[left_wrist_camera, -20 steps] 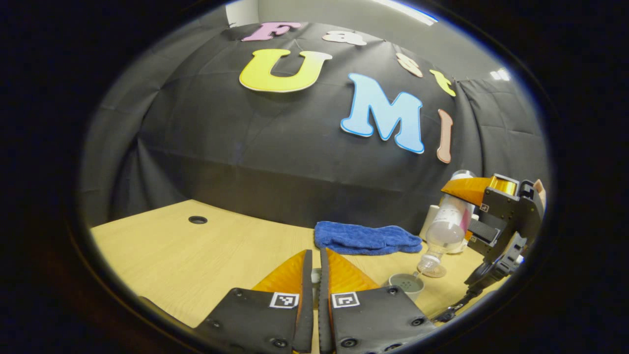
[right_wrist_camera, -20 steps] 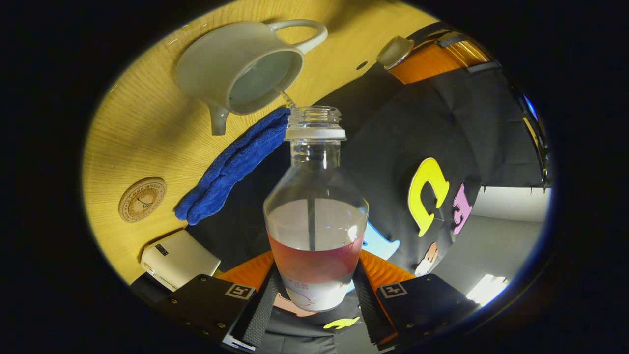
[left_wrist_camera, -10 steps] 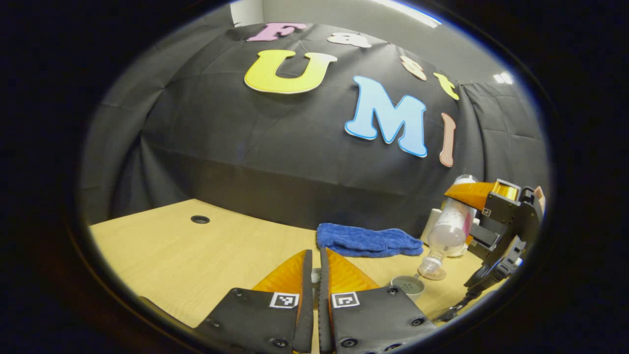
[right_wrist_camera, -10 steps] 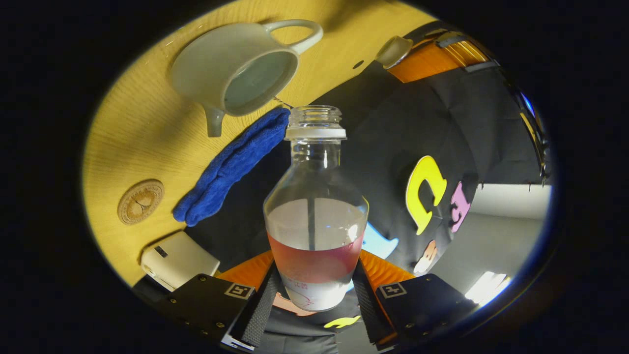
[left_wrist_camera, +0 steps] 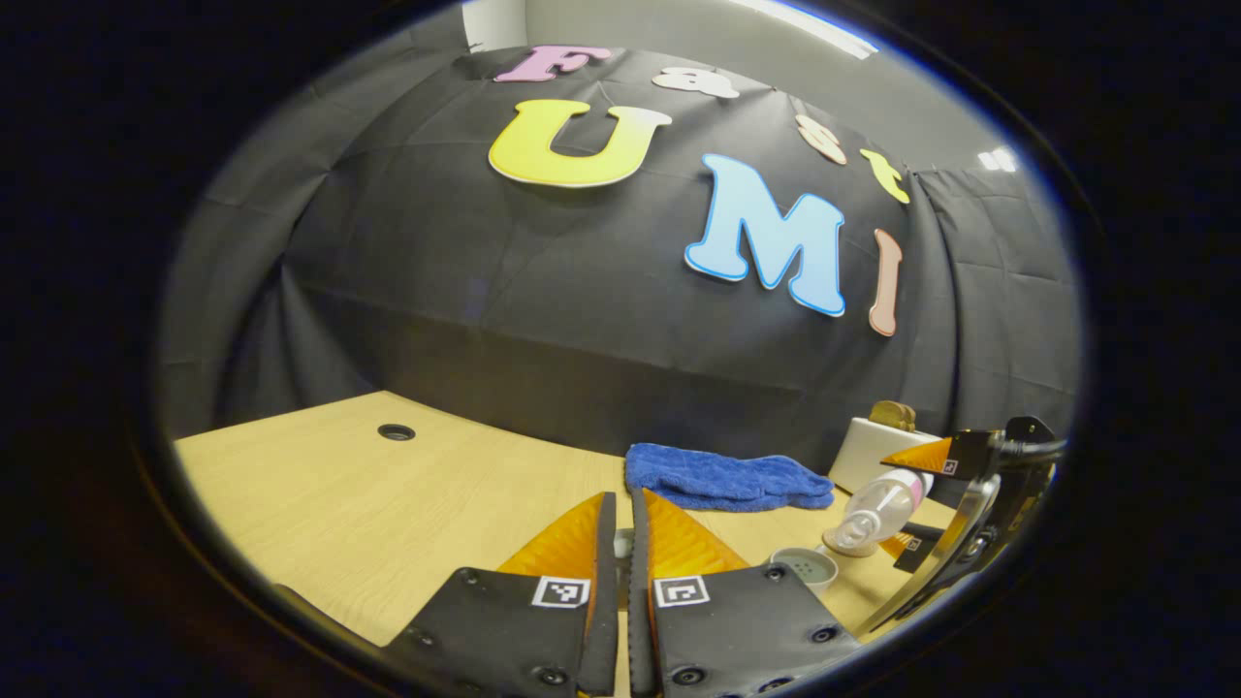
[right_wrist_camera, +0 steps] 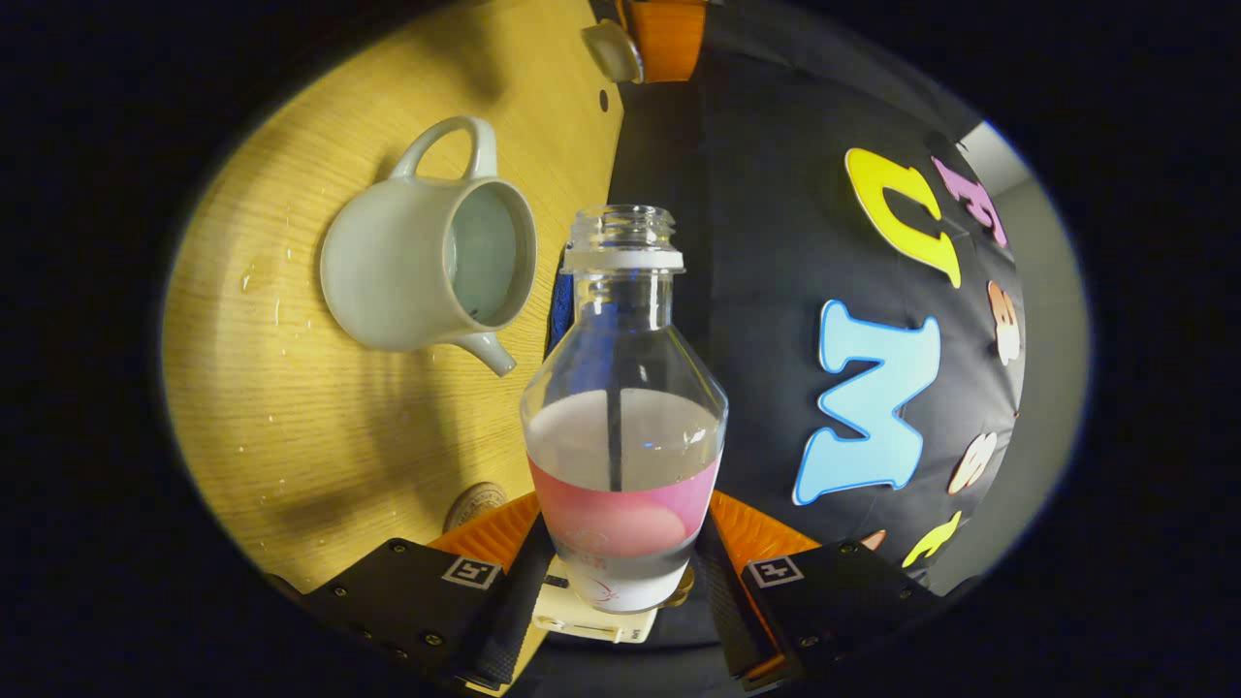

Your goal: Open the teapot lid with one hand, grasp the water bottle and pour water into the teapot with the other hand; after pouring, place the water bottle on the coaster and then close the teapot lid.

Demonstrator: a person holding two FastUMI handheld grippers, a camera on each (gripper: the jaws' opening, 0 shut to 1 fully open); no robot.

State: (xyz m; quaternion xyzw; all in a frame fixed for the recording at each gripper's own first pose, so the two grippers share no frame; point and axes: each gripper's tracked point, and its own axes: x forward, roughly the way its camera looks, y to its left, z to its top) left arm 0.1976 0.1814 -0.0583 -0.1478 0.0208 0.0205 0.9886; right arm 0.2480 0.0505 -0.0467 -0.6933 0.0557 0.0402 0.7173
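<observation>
The clear water bottle [right_wrist_camera: 620, 407], uncapped and partly full, sits between the fingers of my right gripper [right_wrist_camera: 620, 523], which is shut on its lower body. Its mouth points past the white teapot [right_wrist_camera: 427, 276], whose top stands open with water inside. The round wooden coaster [right_wrist_camera: 475, 504] peeks out beside my finger. My left gripper [left_wrist_camera: 622, 499] is shut on the teapot lid [right_wrist_camera: 611, 48], held off to the side above the table. In the left gripper view the tilted bottle [left_wrist_camera: 873, 504] and right gripper [left_wrist_camera: 906, 499] hang just right of the teapot [left_wrist_camera: 807, 565].
A blue towel [left_wrist_camera: 722, 475] lies at the back by the booth wall, with a white box [left_wrist_camera: 877, 451] to its right. Water drops [right_wrist_camera: 262, 291] dot the wooden table [left_wrist_camera: 388, 504] near the teapot. A cable hole [left_wrist_camera: 396, 431] is at the far left.
The pouring has stopped. My right gripper has swung the bottle's mouth away from the teapot's opening and come lower. The left gripper has held still with the lid.
</observation>
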